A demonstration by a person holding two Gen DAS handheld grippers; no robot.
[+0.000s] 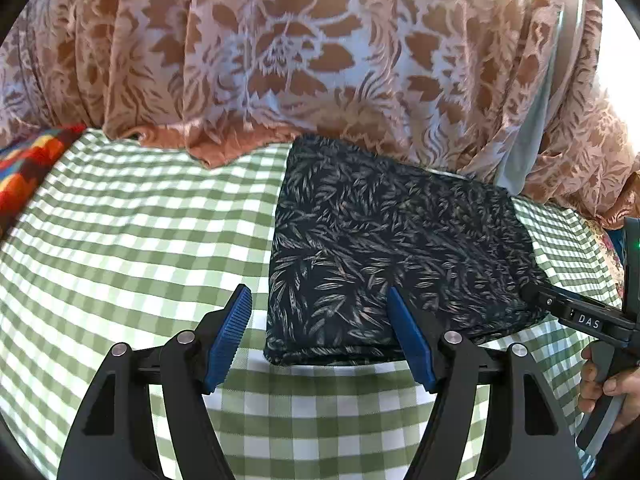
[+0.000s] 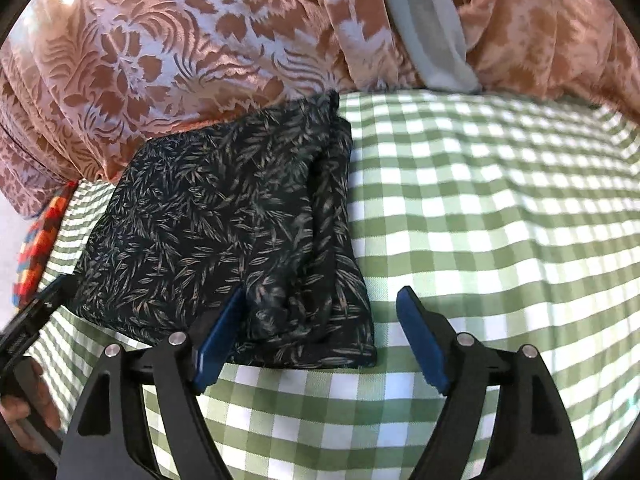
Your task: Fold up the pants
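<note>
Here, folded pants (image 1: 384, 248) on checked cloth (image 1: 132, 240); left gripper (image 1: 320, 300), right gripper (image 2: 320, 300) both wide, empty; "DAS" label (image 1: 589, 322).

A home, by the look of its soft furnishings. A green-and-white gingham cloth (image 1: 120, 220) covers the surface across the lower frame, and a rust floral damask curtain (image 1: 280, 48) hangs across the top. A bright patchwork textile (image 1: 24, 168) shows at the left edge.

Bare checked cloth (image 2: 500, 208) lay open to the right of the folded pants (image 2: 224, 216) and on their left in the left wrist view. The curtain (image 1: 280, 52) hung along the far edge, touching the pants, and blocked passage behind them.
</note>
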